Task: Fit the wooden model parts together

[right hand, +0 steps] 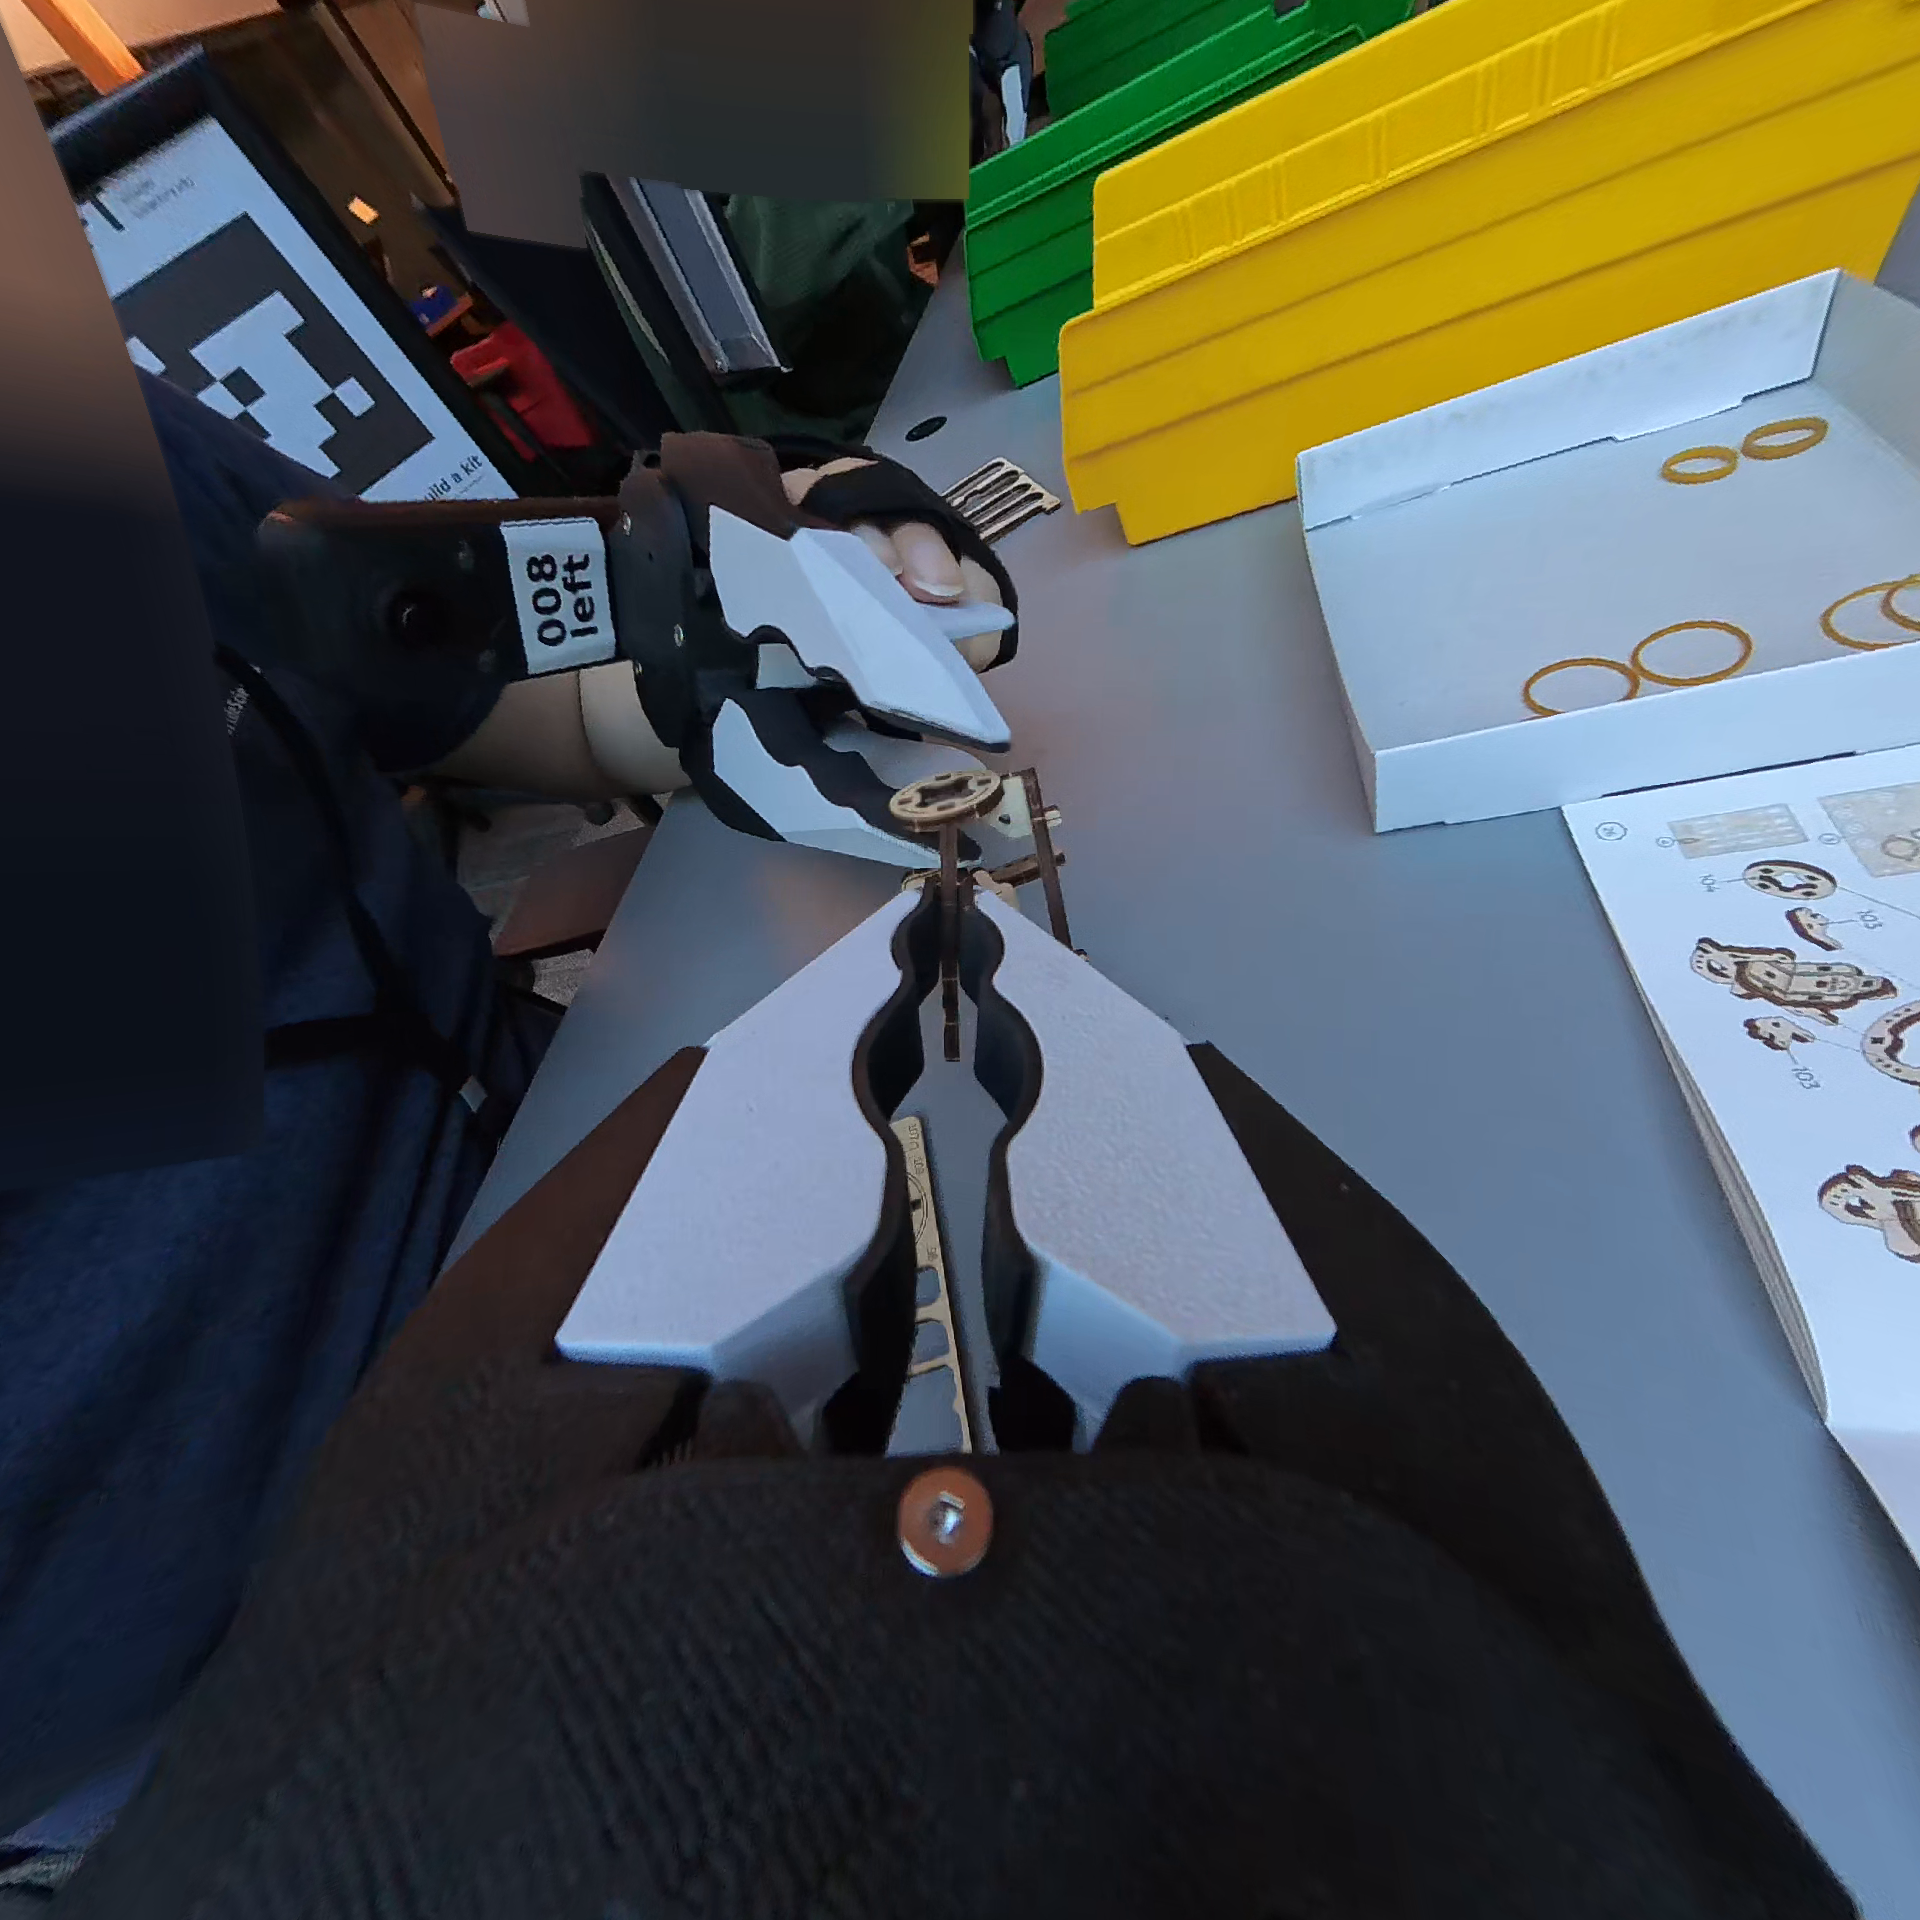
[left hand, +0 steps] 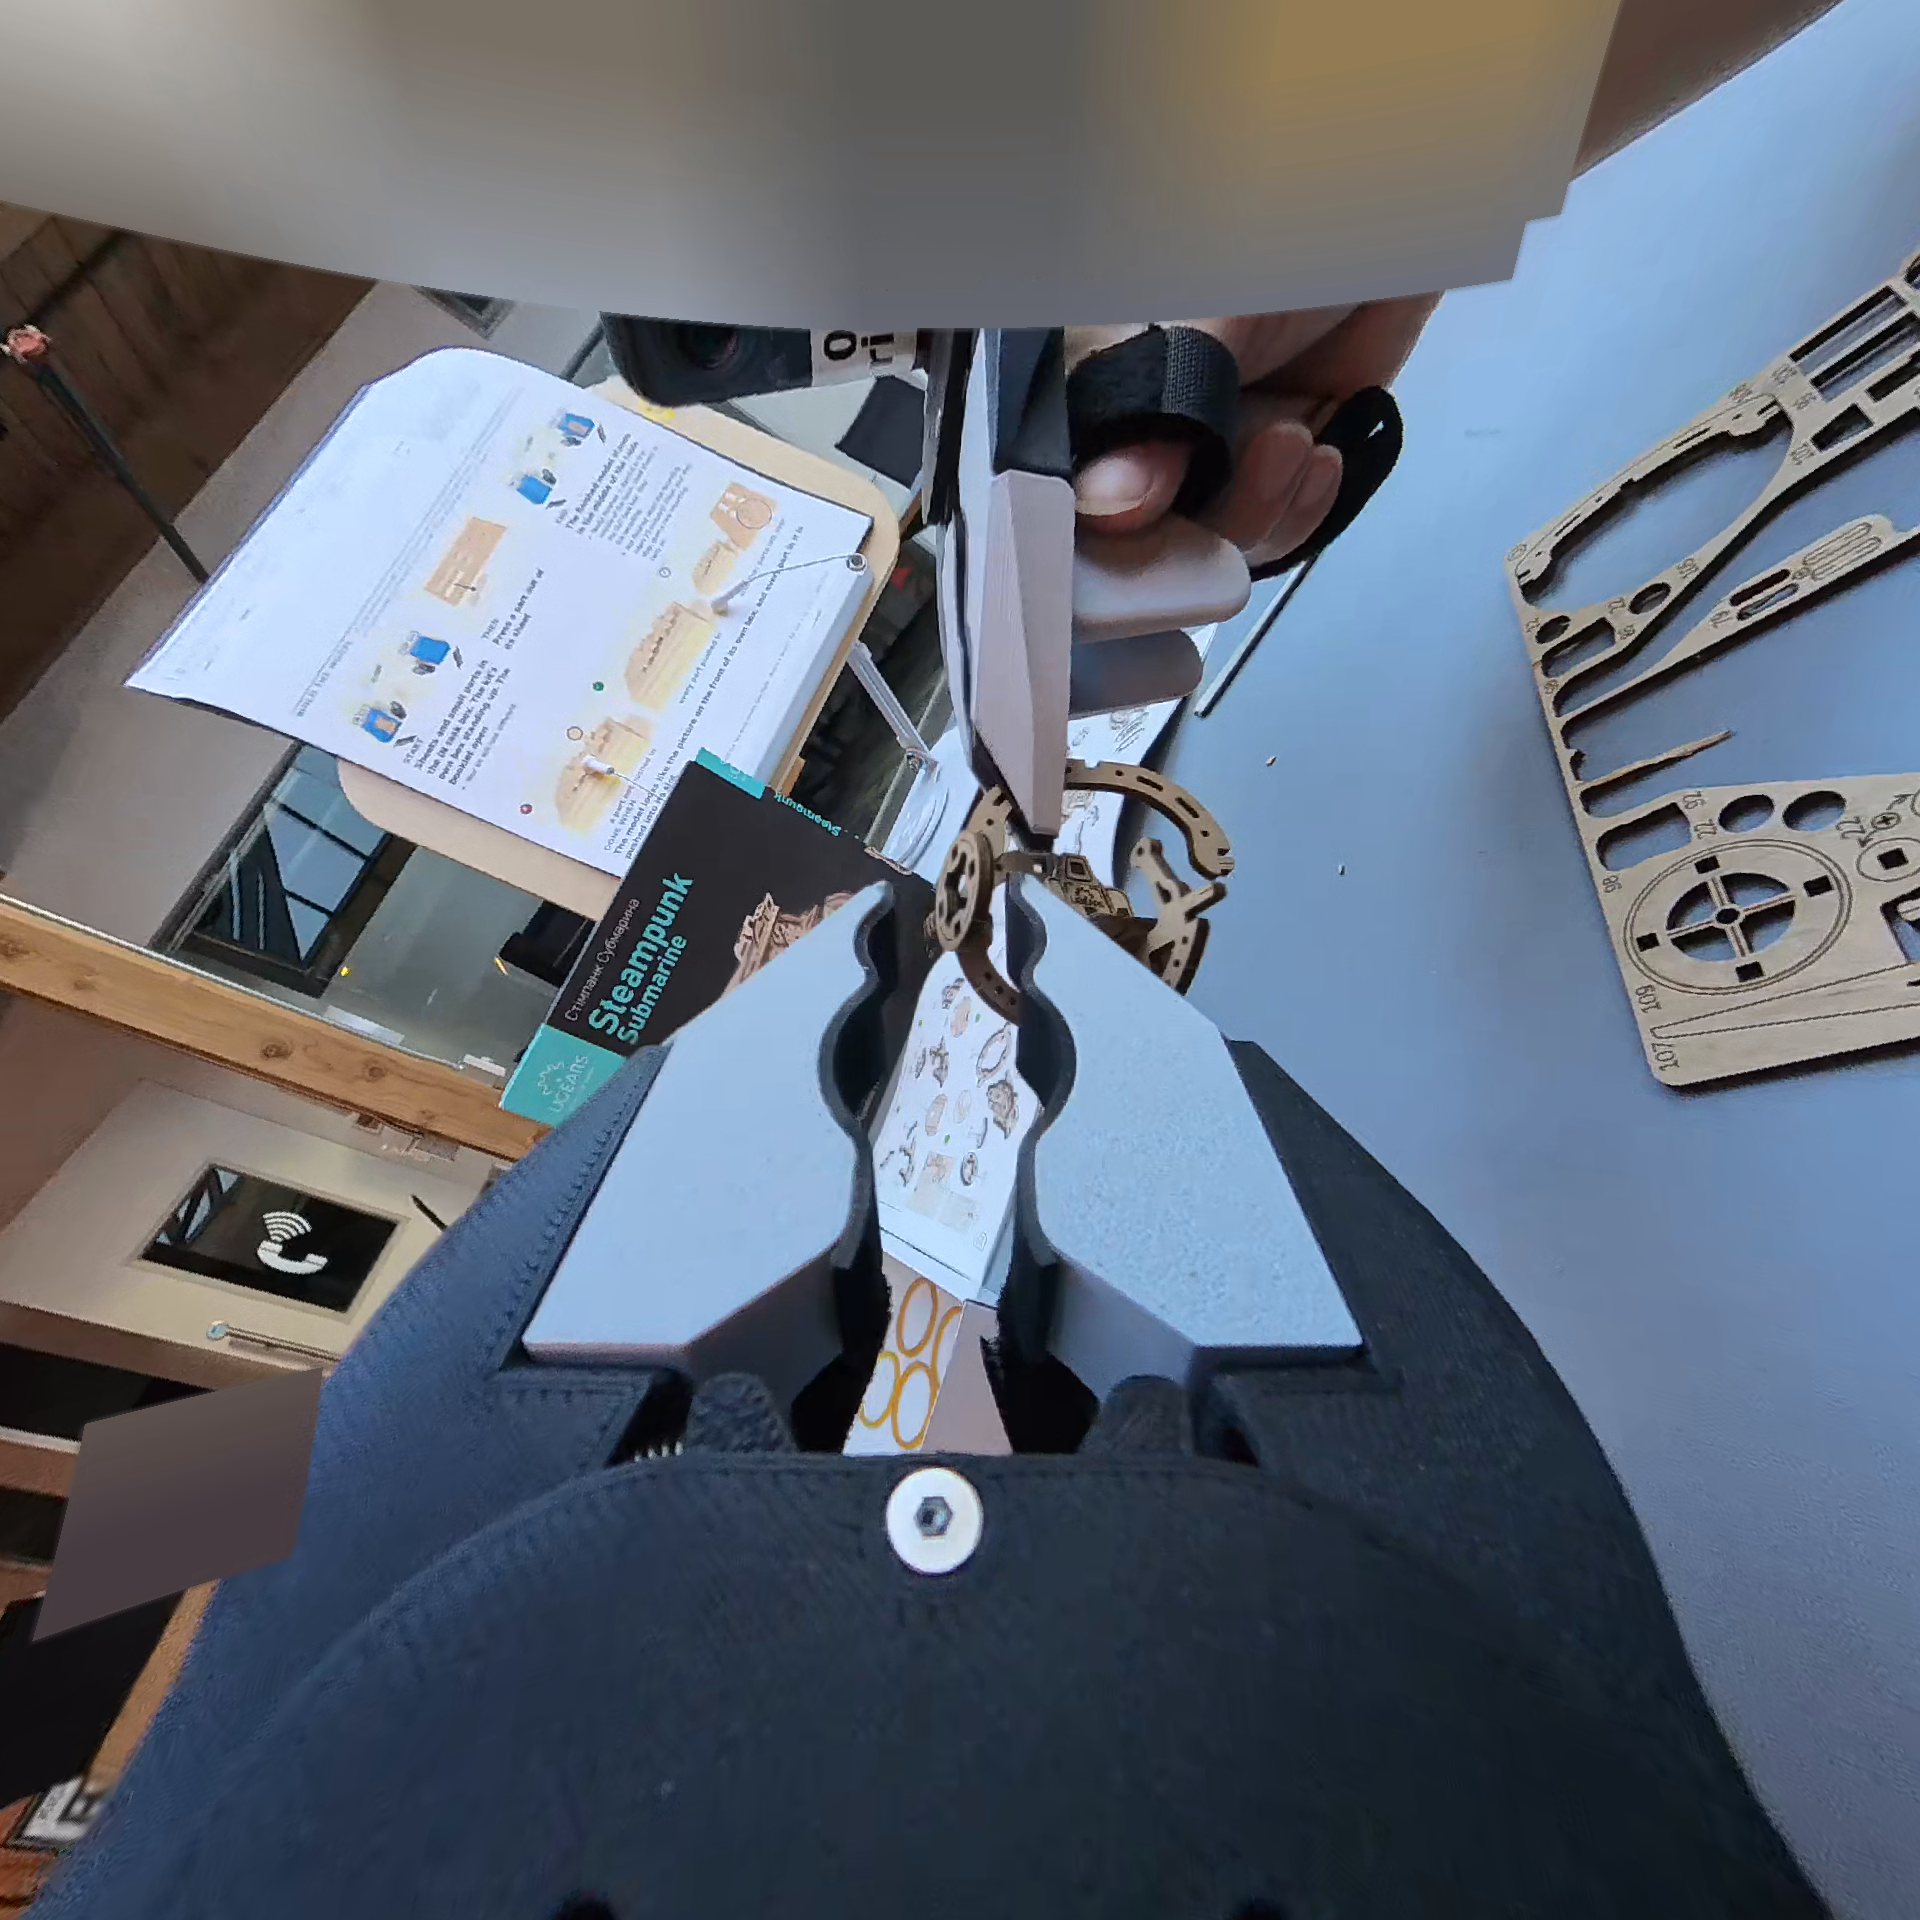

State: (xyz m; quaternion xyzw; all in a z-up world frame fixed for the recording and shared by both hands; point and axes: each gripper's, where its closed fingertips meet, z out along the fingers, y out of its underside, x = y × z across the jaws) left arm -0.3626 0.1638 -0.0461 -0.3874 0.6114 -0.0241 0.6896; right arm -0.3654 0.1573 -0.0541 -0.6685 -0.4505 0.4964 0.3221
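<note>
A small brown wooden model assembly with curved toothed arcs is held above the grey table. My right gripper is shut on a thin flat strip of it, held edge-on. A round wooden gear disc sits on top of that strip. My left gripper is open, with the disc between its fingers. In the right wrist view the left gripper reaches in from the left; the disc lies near its lower finger and its upper finger stands apart.
A laser-cut wooden parts sheet lies on the table. A white box lid holds rubber bands. An open instruction booklet, yellow bin and green bin are nearby. A dark kit box and an instruction page stand behind. My left and right fingertips are right by each other.
</note>
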